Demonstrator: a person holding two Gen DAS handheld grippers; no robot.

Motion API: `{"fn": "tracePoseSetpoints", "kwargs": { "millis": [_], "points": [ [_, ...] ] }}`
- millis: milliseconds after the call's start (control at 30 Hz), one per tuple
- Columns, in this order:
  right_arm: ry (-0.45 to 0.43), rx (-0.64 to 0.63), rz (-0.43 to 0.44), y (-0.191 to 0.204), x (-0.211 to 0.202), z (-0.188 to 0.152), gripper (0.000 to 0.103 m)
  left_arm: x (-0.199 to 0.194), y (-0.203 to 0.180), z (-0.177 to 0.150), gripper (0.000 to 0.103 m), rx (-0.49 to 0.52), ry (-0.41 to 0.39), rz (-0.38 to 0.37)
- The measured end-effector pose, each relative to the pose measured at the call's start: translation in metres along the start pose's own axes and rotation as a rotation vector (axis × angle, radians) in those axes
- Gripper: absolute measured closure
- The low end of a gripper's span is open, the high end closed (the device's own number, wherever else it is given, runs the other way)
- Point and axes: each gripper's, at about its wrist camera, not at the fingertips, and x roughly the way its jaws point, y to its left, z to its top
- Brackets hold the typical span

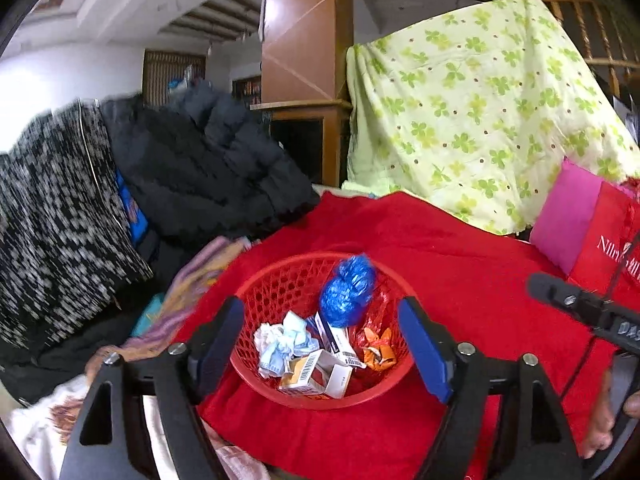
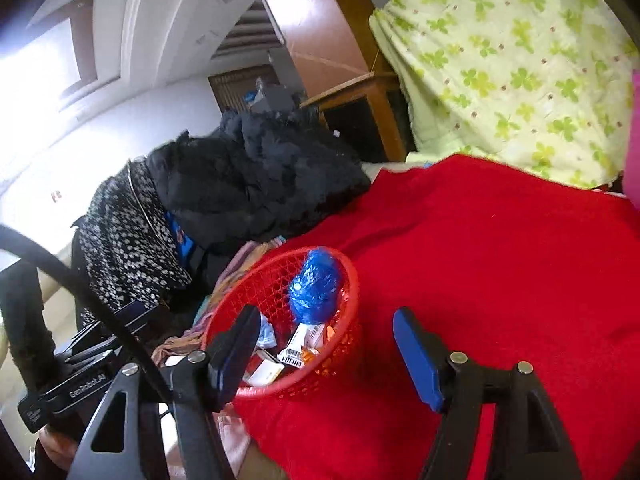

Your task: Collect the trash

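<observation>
A red mesh basket [image 1: 276,280] sits on a red blanket [image 1: 480,288] and holds trash: a crumpled blue plastic bag [image 1: 347,291], white crumpled tissue [image 1: 280,342], small cardboard boxes [image 1: 320,374] and an orange wrapper [image 1: 379,352]. My left gripper [image 1: 322,344] is open and empty, its blue pads straddling the basket from above. My right gripper [image 2: 326,354] is open and empty, just right of the basket [image 2: 248,292], which shows the blue bag [image 2: 316,290] and boxes [image 2: 304,340].
Black and speckled clothes [image 1: 180,168] are piled left of the basket. A green clover-print sheet [image 1: 480,112] hangs behind. A pink and red pillow [image 1: 580,224] lies at the right. The red blanket [image 2: 500,260] stretches to the right.
</observation>
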Motion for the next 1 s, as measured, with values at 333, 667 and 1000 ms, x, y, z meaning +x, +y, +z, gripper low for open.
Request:
{"fn": "tracePoseSetpoints", "kwargs": {
  "millis": [333,667,1000],
  "points": [
    [-0.182,-0.047,-0.068,0.015,-0.117,0.013,0.027,-0.066,-0.033,0.015,0.012,0.091,-0.105,0.085],
    [-0.254,-0.104,-0.109,0.036,-0.165,0.012,0.023,-0.1,-0.029,0.022,0.011,0.095,-0.14,0.143],
    [-0.279,-0.184,-0.088,0.072,-0.192,0.007,0.02,-0.129,-0.008,0.023,0.004,0.074,-0.152,0.22]
  ]
}}
